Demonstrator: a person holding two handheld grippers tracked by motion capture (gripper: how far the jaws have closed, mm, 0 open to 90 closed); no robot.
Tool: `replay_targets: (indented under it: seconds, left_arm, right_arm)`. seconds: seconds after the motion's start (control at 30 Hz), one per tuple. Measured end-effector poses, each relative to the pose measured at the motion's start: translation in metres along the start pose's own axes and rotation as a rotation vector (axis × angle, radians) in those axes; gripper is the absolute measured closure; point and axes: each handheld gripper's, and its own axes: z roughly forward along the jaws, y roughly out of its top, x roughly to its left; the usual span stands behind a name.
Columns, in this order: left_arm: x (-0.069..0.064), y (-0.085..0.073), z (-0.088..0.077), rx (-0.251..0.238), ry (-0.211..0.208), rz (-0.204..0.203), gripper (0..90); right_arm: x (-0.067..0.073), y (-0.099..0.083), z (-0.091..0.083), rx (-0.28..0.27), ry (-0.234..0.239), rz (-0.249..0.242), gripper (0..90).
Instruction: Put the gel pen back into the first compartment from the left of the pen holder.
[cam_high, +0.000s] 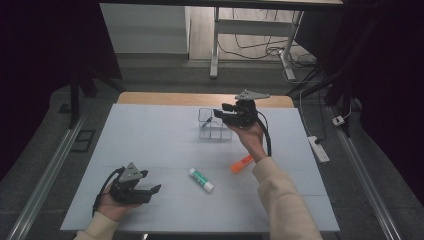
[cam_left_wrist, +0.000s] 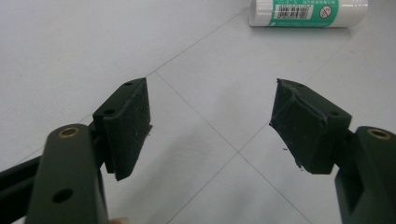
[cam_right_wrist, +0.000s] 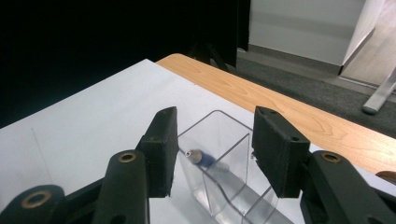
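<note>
A clear plastic organizer (cam_high: 215, 131) with several compartments stands at the far middle of the white mat. A pen (cam_right_wrist: 198, 156) with a blue, silver-tipped end leans inside the organizer (cam_right_wrist: 233, 154). My right gripper (cam_high: 220, 111) hovers over it, pointing left. In the right gripper view its jaws (cam_right_wrist: 215, 114) stand apart on either side of the pen's end without pressing on it. My left gripper (cam_high: 151, 181) rests near the front left of the mat, open and empty (cam_left_wrist: 210, 93). A white and green glue stick (cam_high: 201, 180) lies a short way ahead of it (cam_left_wrist: 308, 11).
An orange marker (cam_high: 242, 164) lies on the mat beside the right forearm. The wooden table edge (cam_high: 175, 98) runs along the far side of the white mat (cam_high: 150, 135). Desk legs and cables stand on the floor beyond.
</note>
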Motion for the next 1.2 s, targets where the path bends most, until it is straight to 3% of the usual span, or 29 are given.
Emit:
replay_targets:
  seconds: [0.33, 0.8, 0.93, 1.2]
  left_arm:
    - [0.002, 0.0, 0.0, 0.003, 0.0, -0.004, 28.1]
    - [0.002, -0.001, -0.001, 0.0, 0.006, -0.011, 28.1]
    - [0.003, -0.001, -0.001, 0.001, 0.006, -0.012, 28.0]
    - [0.002, -0.001, -0.002, 0.002, 0.01, -0.014, 27.9]
  right_arm:
    - [-0.001, -0.011, -0.019, 0.003, 0.05, -0.029, 47.2]
    - [0.003, -0.032, -0.049, 0.029, 0.094, -0.113, 44.1]
    - [0.004, -0.042, -0.057, 0.023, 0.125, -0.107, 43.6]
    - [0.001, -0.057, -0.069, 0.066, 0.122, -0.134, 41.1]
